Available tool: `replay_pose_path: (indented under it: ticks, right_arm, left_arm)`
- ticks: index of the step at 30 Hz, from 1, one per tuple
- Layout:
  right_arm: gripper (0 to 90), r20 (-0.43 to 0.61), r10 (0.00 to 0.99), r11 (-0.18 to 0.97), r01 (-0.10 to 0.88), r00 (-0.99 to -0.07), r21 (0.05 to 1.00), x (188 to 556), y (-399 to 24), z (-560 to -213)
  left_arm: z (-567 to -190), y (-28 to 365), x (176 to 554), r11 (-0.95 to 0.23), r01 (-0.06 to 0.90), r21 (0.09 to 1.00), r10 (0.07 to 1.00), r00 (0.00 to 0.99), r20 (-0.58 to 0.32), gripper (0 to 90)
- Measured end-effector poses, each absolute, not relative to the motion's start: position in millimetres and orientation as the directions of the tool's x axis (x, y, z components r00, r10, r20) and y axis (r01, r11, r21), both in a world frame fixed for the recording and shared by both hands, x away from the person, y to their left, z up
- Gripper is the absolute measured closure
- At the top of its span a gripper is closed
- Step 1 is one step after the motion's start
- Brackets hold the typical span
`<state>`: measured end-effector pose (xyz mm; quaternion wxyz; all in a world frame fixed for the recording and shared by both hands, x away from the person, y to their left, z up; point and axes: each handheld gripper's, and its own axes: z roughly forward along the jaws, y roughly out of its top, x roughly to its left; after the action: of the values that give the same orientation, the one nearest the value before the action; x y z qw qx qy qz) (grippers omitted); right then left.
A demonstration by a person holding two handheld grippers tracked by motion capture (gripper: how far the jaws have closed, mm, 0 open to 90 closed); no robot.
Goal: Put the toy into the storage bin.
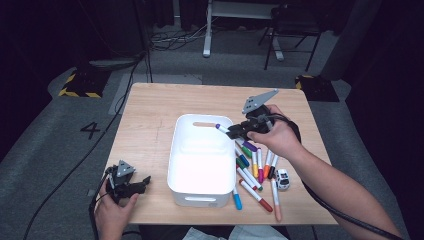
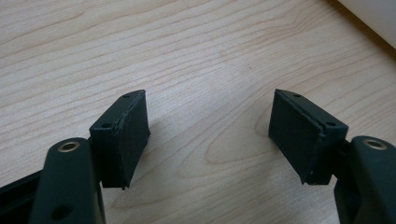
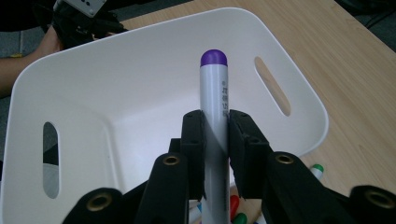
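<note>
On the desk, largest thing first:
Desk (image 1: 150, 130): pale wood, carrying the bin, the loose markers and a small toy car.
Bin (image 1: 202, 187): white plastic with handle slots in its end walls, standing at the middle of the desk; its inside looks empty from the high view and the right gripper view.
Right tongs (image 1: 234, 131): carried by the person's right hand over the bin's far right corner, jaws pressed tight on the barrel of the purple-capped marker.
Left tongs (image 1: 142, 181): at the near left corner of the desk, left of the bin; in the left gripper view the jaws stand partly apart with only bare wood between the pads (image 2: 132, 135), nothing held.
Marker pile (image 1: 256, 172): a loose fan of coloured markers lying on the desk just right of the bin, near the right forearm.
Purple-capped marker (image 3: 214, 100): held in the air, cap end pointing out over the bin's open top and the rear of the barrel running back between the jaws.
Toy car (image 1: 282, 179): small and white, beside the marker pile at its right edge.
Step in hand: as I judge it, carrying one marker from the pile to the bin, with the drop not yet made.
Next move: likely bring the marker fully inside the rim, lower it a little, then part the jaws so it falls flat inside rather than bouncing off the wall.
</note>
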<state>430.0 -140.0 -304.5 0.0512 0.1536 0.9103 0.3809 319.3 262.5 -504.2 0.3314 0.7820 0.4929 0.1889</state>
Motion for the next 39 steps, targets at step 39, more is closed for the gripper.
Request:
replay_pose_path:
  ticks: [39]
  right_arm:
    - [76.9, 0.064, 0.231, 0.765, 0.222, -0.971, 0.605, 423, -69, -335]
  left_arm:
    - [-504, 261, 321, -0.295, 0.646, 0.704, 0.894, 0.446, -0.035, 28.7]
